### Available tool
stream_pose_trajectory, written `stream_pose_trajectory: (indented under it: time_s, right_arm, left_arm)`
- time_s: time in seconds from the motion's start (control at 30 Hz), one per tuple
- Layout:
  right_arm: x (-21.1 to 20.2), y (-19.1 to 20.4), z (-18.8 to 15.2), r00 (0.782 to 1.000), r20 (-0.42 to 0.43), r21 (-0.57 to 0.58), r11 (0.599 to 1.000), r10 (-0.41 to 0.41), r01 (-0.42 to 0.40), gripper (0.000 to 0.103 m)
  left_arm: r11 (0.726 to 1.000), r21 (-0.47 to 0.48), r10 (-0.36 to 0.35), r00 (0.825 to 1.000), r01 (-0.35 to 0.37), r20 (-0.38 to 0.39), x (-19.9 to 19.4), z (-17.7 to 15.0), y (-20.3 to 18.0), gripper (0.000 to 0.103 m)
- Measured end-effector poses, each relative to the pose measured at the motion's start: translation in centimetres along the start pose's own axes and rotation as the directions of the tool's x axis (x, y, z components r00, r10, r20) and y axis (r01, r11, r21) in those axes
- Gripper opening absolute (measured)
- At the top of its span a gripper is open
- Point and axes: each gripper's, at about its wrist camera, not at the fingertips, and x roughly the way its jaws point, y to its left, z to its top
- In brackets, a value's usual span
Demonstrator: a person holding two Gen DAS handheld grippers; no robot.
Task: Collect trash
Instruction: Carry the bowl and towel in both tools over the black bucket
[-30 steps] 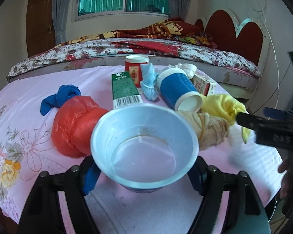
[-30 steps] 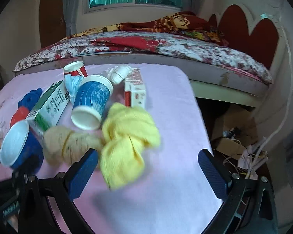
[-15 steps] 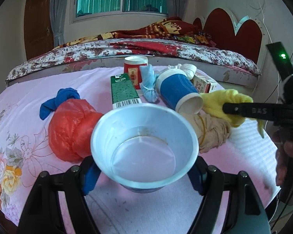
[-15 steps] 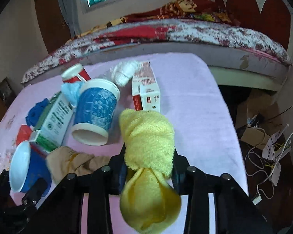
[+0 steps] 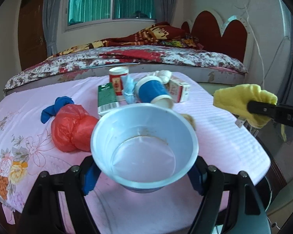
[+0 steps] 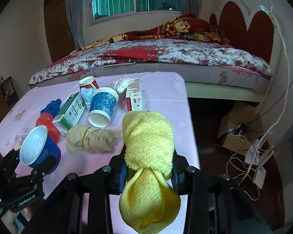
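Bowl (image 5: 144, 146) in left claw (image 5: 144, 167): brown residue only.

Three cups (image 6: 102, 106), two cartons (image 6: 71, 111), six knotted bundles (image 6: 91, 139), two grippers (image 6: 148, 167).

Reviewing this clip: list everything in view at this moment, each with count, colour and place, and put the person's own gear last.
bowl: 1, white inside, blue outside, held in left tool
yellow cloth: 1, knotted, held in right tool
beige bundle: 1, banded, on the table beside the yellow cloth
blue cup: 1, on its side, mid table
red cup: 1, red and white, far side
green carton: 1, lying flat, left of blue cup
red-white box: 1, right of blue cup
red bag: 1, left of bowl
blue cloth: 1, behind red bag
white wad: 1, far side
pale blue wad: 1, by red cup
table: 1, pink floral cover
bed: 1, floral, behind the table
left tool: 1, black
right tool: 1, black
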Motion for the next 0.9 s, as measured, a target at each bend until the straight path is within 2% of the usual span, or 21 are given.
stream_pose_trajectory:
  time_s: [0.2,0.53,0.73,0.9]
  right_arm:
    - [-4.5,-2.3,-2.8,1.0,0.019,0.012,1.0,-0.012,0.012,0.038]
    - [-8.9,-8.5,-6.3,0.997,0.027,0.101,0.992,-0.074,0.071,0.038]
    - [-10.8,-11.7,-8.2,0.993,0.02,0.139,0.984,-0.117,0.114,0.039]
    - [-11.7,-14.3,-10.6,0.988,-0.024,0.151,0.976,-0.156,0.157,0.039]
  left_arm:
    - [0.998,0.044,-0.053,0.999,0.053,0.007,-1.7,-0.6,-2.9,0.077]
    - [0.981,0.129,-0.146,0.989,0.146,-0.005,-3.1,-1.3,-9.1,0.077]
    - [0.96,0.183,-0.213,0.977,0.213,-0.02,-3.5,-1.8,-13.6,0.077]
    - [0.931,0.23,-0.281,0.958,0.285,-0.049,-3.7,-2.7,-17.3,0.077]
